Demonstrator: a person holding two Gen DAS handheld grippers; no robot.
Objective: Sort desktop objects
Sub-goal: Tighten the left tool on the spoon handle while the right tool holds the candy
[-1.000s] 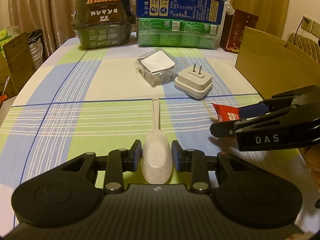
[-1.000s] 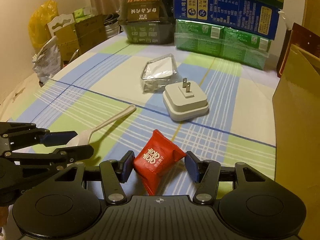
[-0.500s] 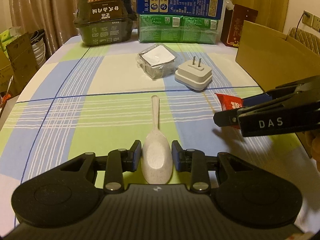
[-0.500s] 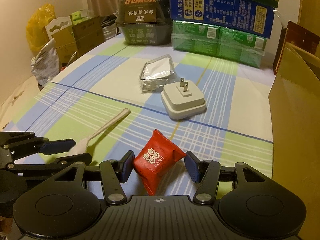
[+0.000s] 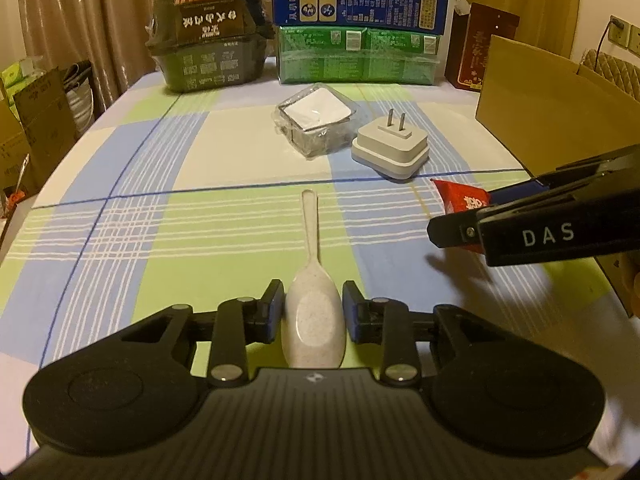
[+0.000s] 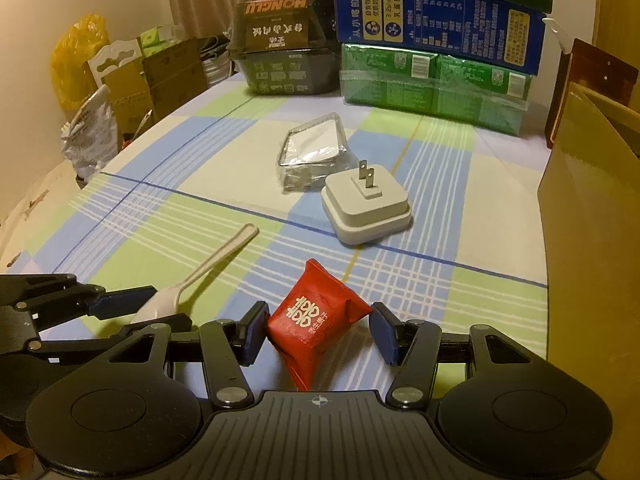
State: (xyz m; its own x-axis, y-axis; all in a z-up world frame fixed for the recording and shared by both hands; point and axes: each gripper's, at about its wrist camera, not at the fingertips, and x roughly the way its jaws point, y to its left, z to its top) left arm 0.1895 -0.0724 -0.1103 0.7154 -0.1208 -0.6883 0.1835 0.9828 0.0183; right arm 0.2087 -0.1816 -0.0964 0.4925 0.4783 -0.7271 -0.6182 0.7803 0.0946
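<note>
- Left wrist view: the left tongs (image 5: 313, 310) are clamped on the bowl of a pale spoon (image 5: 311, 312), its handle pointing ahead over the table (image 5: 120, 240).
- The right tongs (image 6: 318, 330) are clamped on a red packet (image 6: 314, 322).
- A white plug adapter (image 6: 366, 208) lies ahead of both tongs.

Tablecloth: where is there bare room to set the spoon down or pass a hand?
The tablecloth is bare along its whole left side, from the spoon out to the edge and back to the black HONGLU box. It is crowded centre-right: wrapped packet, white plug adapter, red sachet and the cardboard box.
</note>
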